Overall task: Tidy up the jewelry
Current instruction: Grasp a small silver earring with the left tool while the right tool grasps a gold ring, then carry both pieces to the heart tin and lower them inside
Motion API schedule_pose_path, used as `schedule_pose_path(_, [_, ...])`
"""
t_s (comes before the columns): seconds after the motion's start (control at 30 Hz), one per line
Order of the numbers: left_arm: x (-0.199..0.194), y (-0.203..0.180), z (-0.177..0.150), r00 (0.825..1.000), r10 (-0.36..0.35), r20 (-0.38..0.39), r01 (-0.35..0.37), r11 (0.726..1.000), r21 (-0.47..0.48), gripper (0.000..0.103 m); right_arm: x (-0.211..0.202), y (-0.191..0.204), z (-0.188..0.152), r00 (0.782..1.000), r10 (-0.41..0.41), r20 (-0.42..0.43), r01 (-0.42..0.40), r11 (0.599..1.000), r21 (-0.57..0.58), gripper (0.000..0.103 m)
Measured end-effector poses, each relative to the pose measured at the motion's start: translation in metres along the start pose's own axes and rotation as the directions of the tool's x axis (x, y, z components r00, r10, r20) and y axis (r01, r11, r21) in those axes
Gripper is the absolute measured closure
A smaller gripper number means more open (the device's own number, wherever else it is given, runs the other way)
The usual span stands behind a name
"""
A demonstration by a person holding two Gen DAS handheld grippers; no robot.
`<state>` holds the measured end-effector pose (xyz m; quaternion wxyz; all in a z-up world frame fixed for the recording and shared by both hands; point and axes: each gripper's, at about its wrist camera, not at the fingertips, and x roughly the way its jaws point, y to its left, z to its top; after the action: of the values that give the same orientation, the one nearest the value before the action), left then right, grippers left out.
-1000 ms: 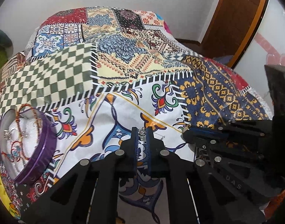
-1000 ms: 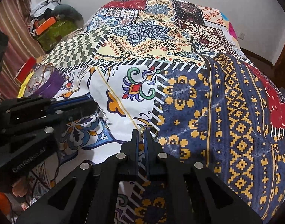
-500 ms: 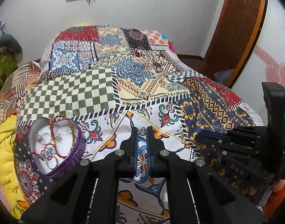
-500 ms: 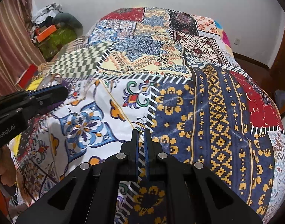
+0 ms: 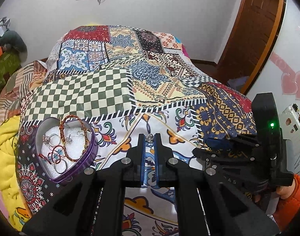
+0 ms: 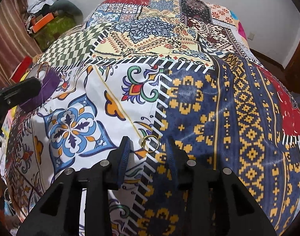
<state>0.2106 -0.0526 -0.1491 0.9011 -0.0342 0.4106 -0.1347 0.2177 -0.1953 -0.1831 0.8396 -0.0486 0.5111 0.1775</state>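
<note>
My left gripper [image 5: 150, 137] is shut on a small silver ring [image 5: 150, 137], held above the patterned bedspread. A purple heart-shaped tin [image 5: 87, 157] lies to its left, holding bracelets, rings and earrings on white foam. My right gripper [image 6: 149, 143] is open. A gold ring [image 6: 150, 143] lies on the bedspread between its fingertips. The right gripper also shows in the left wrist view [image 5: 218, 147]. The tin [image 6: 49, 80] shows far left in the right wrist view, partly behind the left gripper's finger [image 6: 22, 92].
The patchwork bedspread [image 5: 81, 98] covers the whole bed. A yellow blanket [image 5: 2, 137] lies at the left edge. A wooden door [image 5: 254, 29] stands at the back right. Clutter [image 6: 51, 21] sits on the floor at the back left.
My right gripper has opened and the gold ring now lies on the bedspread between its fingers. My left gripper has lifted with the silver ring, and the tin is nearer.
</note>
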Motion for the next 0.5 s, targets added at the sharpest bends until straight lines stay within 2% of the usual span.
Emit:
schedule_pose_path(0.07, [0.001,0.003,-0.001,1.000,0.000,-0.002,0.000,1.000,-0.012,0.097,0.001,0.001,0.000,1.000,-0.016,0.009,0.016,1.000,-0.010,0.076])
schedule_pose_path(0.1, [0.001,0.005,-0.001,1.000,0.000,-0.002,0.000,1.000,-0.018,0.097,0.001,0.001,0.000,1.000,-0.020,0.011,0.020,1.000,-0.012,0.083])
schedule_pose_path(0.37, [-0.010,0.009,0.000,1.000,0.007,0.018,-0.007,0.999,-0.031,0.097,-0.006,0.003,-0.001,1.000,0.004,0.011,-0.003,1.000,-0.008,0.083])
schedule_pose_path(0.5, [-0.023,0.013,0.003,0.999,0.017,0.045,-0.016,0.999,-0.037,0.097,-0.021,0.009,-0.002,0.999,0.004,0.054,-0.004,1.000,-0.004,0.083])
